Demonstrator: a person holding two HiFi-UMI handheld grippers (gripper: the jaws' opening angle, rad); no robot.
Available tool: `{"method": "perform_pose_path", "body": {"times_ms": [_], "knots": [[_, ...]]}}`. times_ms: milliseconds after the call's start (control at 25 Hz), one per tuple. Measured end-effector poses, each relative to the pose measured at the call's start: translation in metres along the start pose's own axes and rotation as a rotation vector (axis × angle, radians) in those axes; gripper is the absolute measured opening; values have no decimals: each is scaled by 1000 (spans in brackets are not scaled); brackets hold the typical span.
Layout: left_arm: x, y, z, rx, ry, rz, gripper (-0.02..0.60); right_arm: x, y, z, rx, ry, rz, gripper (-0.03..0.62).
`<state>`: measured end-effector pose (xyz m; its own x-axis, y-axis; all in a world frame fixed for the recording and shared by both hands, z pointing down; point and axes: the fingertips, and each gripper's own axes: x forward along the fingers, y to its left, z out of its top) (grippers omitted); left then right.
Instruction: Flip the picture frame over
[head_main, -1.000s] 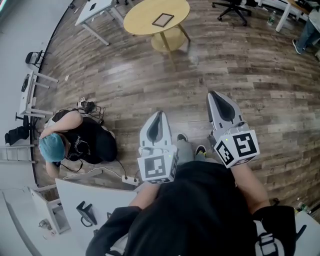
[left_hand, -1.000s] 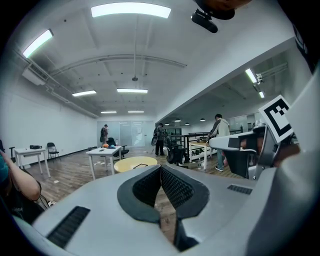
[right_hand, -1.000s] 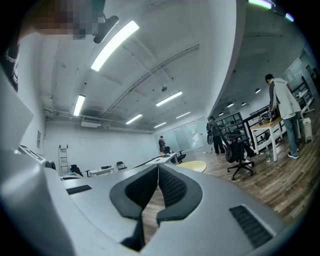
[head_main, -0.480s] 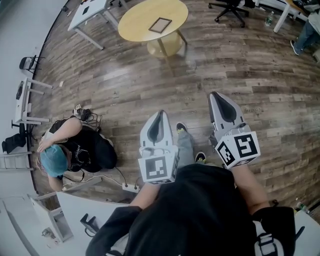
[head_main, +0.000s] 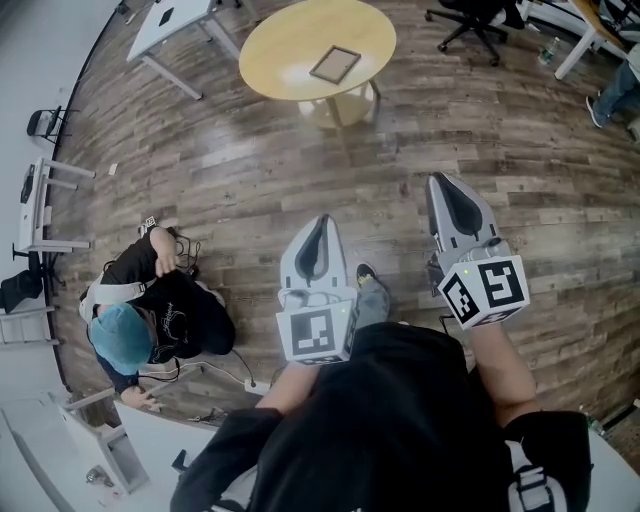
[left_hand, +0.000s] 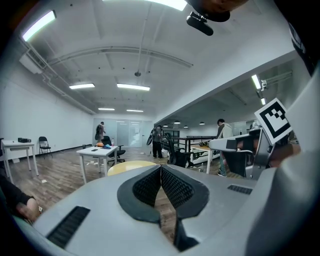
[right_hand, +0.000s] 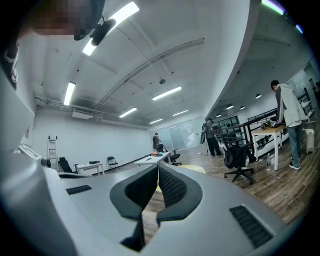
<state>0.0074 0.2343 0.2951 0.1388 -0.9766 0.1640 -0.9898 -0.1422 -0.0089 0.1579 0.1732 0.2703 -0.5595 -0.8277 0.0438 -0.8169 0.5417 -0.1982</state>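
The picture frame (head_main: 335, 64) lies flat on a round yellow table (head_main: 290, 45) at the top of the head view, dark-rimmed with a pale centre. Both grippers hang over the wooden floor, well short of that table. My left gripper (head_main: 322, 218) is shut with nothing between its pads. My right gripper (head_main: 437, 178) is also shut and empty. In the left gripper view the fingertips (left_hand: 161, 167) meet, and the yellow table (left_hand: 127, 166) shows just behind them. The right gripper view shows its closed tips (right_hand: 157, 167) with the table's edge (right_hand: 197, 169) beyond.
A person in a teal cap (head_main: 125, 335) crouches on the floor at the left, beside cables. A white desk (head_main: 170, 20) stands back left, an office chair (head_main: 470, 15) back right. Another white desk (head_main: 60, 440) is at bottom left. My shoe (head_main: 370, 290) shows between the grippers.
The round table and frame have drawn nearer, sliding down and right in the head view. The crouching person has shifted lower. Both grippers keep their pose and stay shut.
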Motion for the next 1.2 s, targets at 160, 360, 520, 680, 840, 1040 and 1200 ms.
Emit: {"method": "perform_pose_path", "body": {"times_ms": [160,360,520,680,840,1040,1200], "knots": [[28,35,1,-13,11,1,23,50,7,8,-34,1,18,18],[64,78,4,-26,12,8,23,101,7,12,-80,21,42,18],[89,98,11,-24,5,9,23,124,-8,17,-82,37,18,18],[109,106,16,-35,10,1,23,140,-22,24,-51,54,33,18],[135,105,19,-47,17,-8,23,157,-52,23,-17,100,36,18],[175,104,23,-50,29,0,23,189,-94,23,68,133,50,18],[220,105,35,-40,31,17,23,225,-128,33,61,119,58,18]]}}
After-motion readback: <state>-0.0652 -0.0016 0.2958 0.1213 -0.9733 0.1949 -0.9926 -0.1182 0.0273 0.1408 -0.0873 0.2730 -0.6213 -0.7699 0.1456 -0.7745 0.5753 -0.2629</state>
